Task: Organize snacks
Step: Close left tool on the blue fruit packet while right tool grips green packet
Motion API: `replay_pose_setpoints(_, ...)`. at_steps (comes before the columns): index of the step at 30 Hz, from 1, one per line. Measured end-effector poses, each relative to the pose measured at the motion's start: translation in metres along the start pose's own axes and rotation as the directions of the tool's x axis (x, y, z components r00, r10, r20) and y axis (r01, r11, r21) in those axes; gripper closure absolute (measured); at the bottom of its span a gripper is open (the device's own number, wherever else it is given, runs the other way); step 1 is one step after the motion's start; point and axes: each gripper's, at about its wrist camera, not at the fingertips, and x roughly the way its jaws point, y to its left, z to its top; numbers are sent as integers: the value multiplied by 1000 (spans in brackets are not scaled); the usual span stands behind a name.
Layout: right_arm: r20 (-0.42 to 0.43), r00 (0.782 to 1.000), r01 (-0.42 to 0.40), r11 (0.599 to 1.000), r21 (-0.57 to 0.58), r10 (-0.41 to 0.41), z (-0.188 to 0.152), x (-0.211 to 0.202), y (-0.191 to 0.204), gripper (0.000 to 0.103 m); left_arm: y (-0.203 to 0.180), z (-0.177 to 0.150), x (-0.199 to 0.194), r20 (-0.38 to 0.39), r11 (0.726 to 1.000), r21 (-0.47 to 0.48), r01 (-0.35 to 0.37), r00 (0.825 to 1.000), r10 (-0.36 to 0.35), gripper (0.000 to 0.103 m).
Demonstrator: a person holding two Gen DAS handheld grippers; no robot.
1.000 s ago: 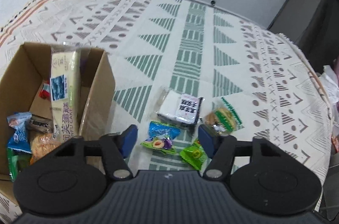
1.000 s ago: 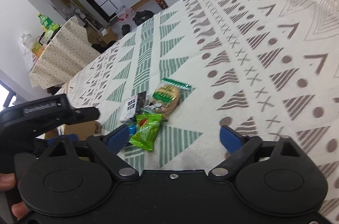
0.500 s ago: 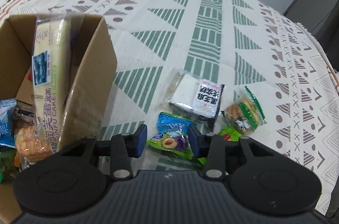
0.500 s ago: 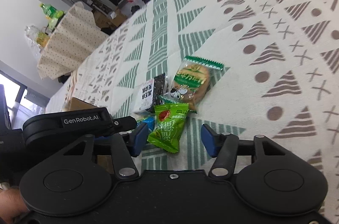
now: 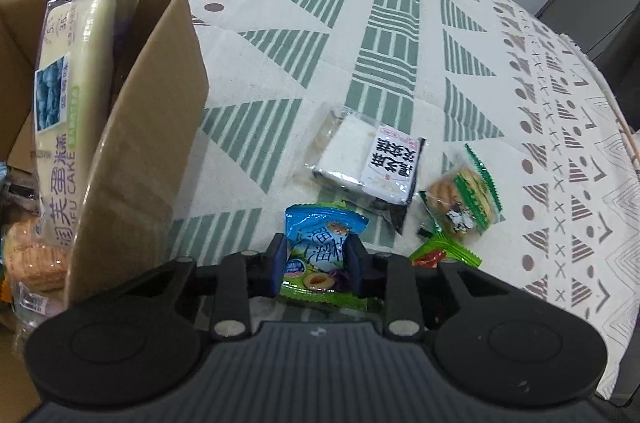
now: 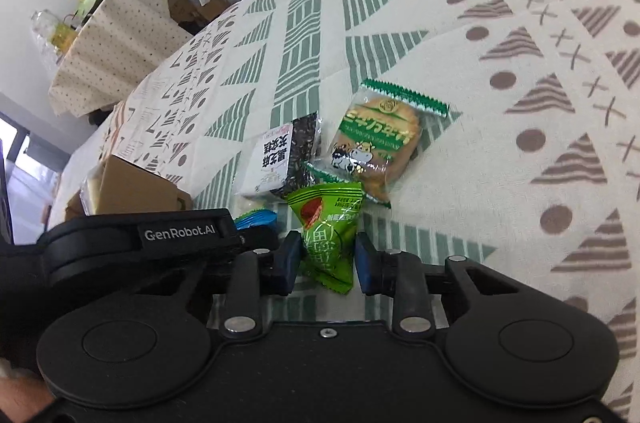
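My left gripper (image 5: 316, 265) is shut on a blue plum-candy packet (image 5: 320, 247) lying on the patterned tablecloth. My right gripper (image 6: 328, 259) has closed on a green snack packet (image 6: 330, 235), its blue pads touching both sides. That green packet shows partly in the left wrist view (image 5: 444, 251). A black-and-white cake packet (image 5: 368, 163) and a green biscuit packet (image 5: 464, 199) lie just beyond. They also show in the right wrist view: cake packet (image 6: 280, 155), biscuit packet (image 6: 376, 143). A cardboard box (image 5: 136, 143) with several snacks stands to the left.
A tall cake packet (image 5: 68, 83) leans inside the box. The left gripper's body (image 6: 152, 235) sits close beside my right gripper. The table's edge (image 5: 608, 111) curves at right. A second covered table (image 6: 116, 39) with bottles stands in the background.
Both grippers moved forward and down and closed, the left on the blue packet, the right on the green packet.
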Motion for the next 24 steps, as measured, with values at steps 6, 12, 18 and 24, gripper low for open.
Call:
replay_pose_setpoints(6, 25, 1000, 13, 1000, 13, -14, -4, -17, -4, 78, -3, -5, -19, 44, 999, 17, 35, 998, -36, 74)
replay_pose_setpoints(12, 60, 998, 24, 1000, 20, -25, -6, -35, -1, 78, -1, -10, -44, 93, 998, 12, 61, 994, -62, 74)
replay_pose_setpoints(18, 102, 994, 22, 1000, 12, -23, -6, -54, 11, 78, 7, -13, -71, 141, 996, 1, 88, 986, -87, 74)
replay_pose_setpoints(24, 141, 990, 8, 1000, -10, -6, -5, -71, 29, 78, 19, -12, -95, 189, 994, -17, 109, 976, -104, 74)
